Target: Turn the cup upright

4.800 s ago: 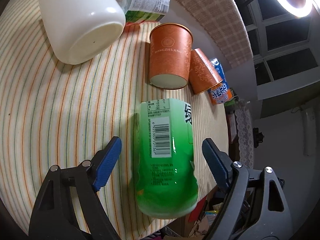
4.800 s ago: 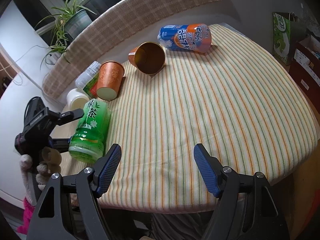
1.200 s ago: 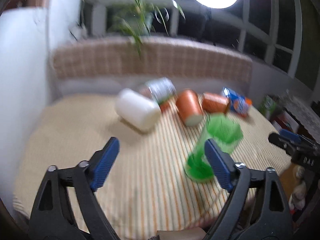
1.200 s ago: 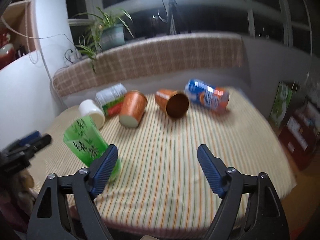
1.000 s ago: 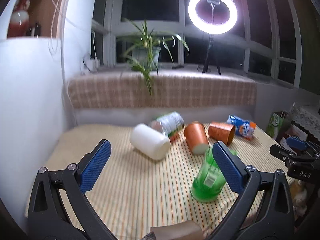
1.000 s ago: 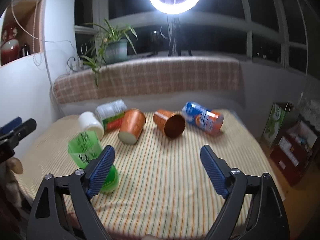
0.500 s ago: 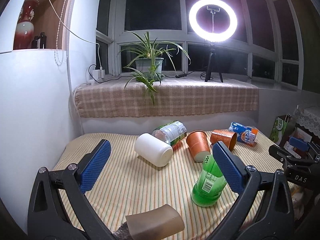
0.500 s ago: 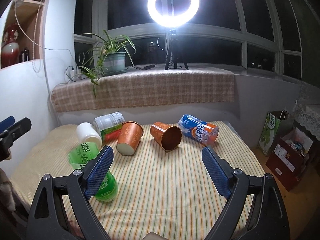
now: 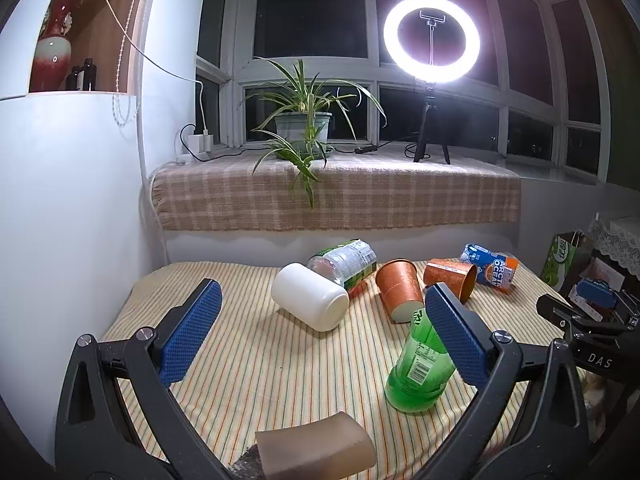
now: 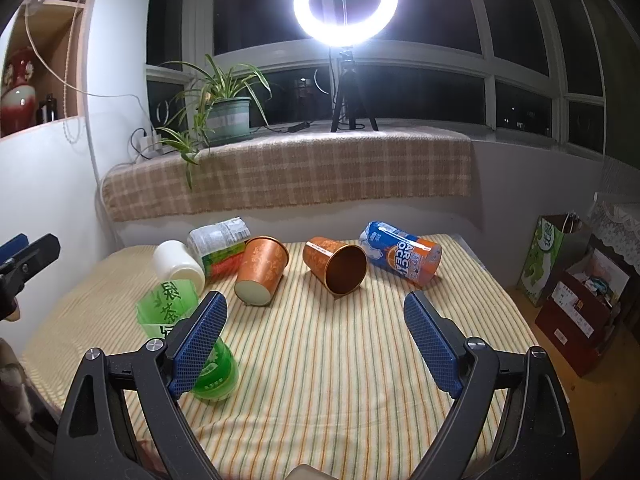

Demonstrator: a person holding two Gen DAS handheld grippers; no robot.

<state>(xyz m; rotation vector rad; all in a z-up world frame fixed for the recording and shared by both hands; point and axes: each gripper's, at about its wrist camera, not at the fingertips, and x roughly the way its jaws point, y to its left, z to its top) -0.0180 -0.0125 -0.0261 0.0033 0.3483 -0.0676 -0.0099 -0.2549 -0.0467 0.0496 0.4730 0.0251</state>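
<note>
Both hand-held grippers are hovering with jaws spread wide and gripping nothing: the left hand-held gripper [image 9: 320, 328] and the right hand-held gripper [image 10: 316, 340] are hanging over the near edge of the desk [image 10: 340, 380], which is wearing a striped cloth.

Six containers are sitting on it. Nearest, toward the left near corner, a green cup [image 10: 184, 332] is standing on its base with its long axis leaning off vertical, mouth pointing up. Farther back, five are lying on their sides in a row along the far edge: a white cup [image 10: 178, 262], a clear labelled bottle [image 10: 220, 244], two orange paper cups, one [image 10: 262, 270] showing its base to the camera, the other [image 10: 336, 264] showing its open mouth, and a blue-and-orange can [image 10: 402, 256].

Behind the desk, a checked blanket [image 10: 288, 172] is covering the sill, where one potted plant [image 10: 224, 108] and one ring light [image 10: 346, 0] are standing before dark windows.
</note>
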